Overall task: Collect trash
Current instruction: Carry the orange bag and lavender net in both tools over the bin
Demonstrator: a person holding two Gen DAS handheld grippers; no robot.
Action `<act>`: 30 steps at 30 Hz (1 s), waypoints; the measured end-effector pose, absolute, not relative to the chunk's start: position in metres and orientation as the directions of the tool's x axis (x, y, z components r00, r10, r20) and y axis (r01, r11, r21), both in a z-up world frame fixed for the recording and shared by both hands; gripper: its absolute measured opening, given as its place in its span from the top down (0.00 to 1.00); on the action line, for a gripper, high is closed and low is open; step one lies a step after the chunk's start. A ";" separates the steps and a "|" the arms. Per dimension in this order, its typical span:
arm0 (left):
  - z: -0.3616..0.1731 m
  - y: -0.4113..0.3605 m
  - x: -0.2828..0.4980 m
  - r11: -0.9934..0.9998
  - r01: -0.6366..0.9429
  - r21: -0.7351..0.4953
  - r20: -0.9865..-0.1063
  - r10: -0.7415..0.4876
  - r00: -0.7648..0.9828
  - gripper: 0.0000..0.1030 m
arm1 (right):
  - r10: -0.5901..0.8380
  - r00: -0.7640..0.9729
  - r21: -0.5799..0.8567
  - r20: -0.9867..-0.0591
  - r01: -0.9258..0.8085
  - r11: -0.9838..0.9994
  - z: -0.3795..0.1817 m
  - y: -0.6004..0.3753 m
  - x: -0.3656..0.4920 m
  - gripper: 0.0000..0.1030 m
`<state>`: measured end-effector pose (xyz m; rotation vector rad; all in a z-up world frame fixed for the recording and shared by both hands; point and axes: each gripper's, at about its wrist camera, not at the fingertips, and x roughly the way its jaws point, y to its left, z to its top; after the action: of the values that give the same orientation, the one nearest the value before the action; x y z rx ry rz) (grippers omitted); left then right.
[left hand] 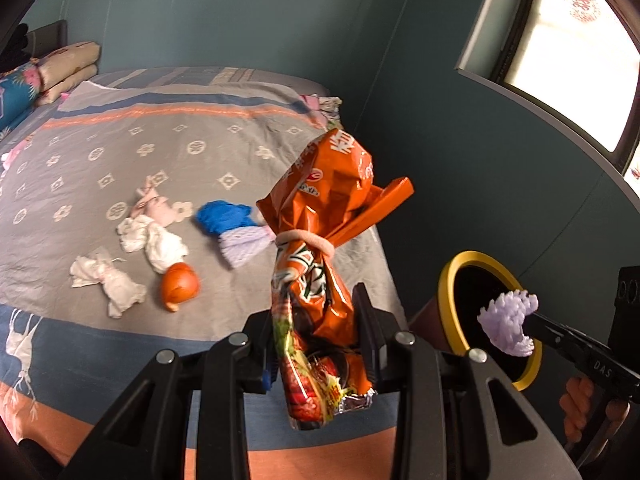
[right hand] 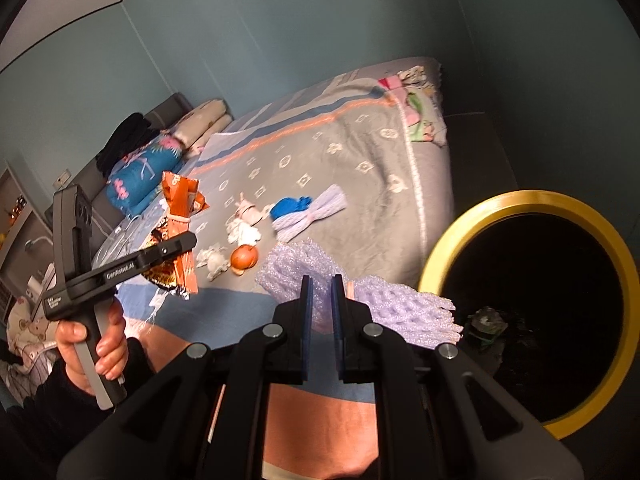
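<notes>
My left gripper (left hand: pixel 316 320) is shut on a crumpled orange snack bag (left hand: pixel 332 200) tied with a rubber band, and holds it upright above the bed's near edge. My right gripper (right hand: pixel 322 284) is shut on a piece of purple foam netting (right hand: pixel 400 308), just left of the yellow-rimmed bin (right hand: pixel 440 248) with its dark inside. In the left wrist view the netting (left hand: pixel 508 324) hangs in front of the bin's mouth (left hand: pixel 472 258). On the grey bedspread lie crumpled white tissues (left hand: pixel 108 280), an orange round fruit (left hand: pixel 180 286), a blue wad (left hand: pixel 224 218) and more purple netting (left hand: pixel 244 244).
The bed (left hand: pixel 120 148) fills the left and middle, with pillows (left hand: pixel 68 64) at its head. A teal wall runs behind, with a window (left hand: pixel 560 52) at the upper right. The bin stands off the bed's right corner. A hand (right hand: pixel 104 344) grips the left tool's handle.
</notes>
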<state>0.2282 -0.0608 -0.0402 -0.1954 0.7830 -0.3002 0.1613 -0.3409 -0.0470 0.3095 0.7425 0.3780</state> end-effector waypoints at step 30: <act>-0.064 -0.225 0.259 0.856 0.382 -0.347 -0.682 -0.510 0.523 0.70 | 0.223 0.774 0.449 -0.593 0.088 0.889 -0.055 -0.478 0.161 0.91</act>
<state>0.2594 -0.2249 -0.0644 -0.1615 0.8687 -0.5370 0.1611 -0.4784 -0.0553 0.4796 0.6884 0.0759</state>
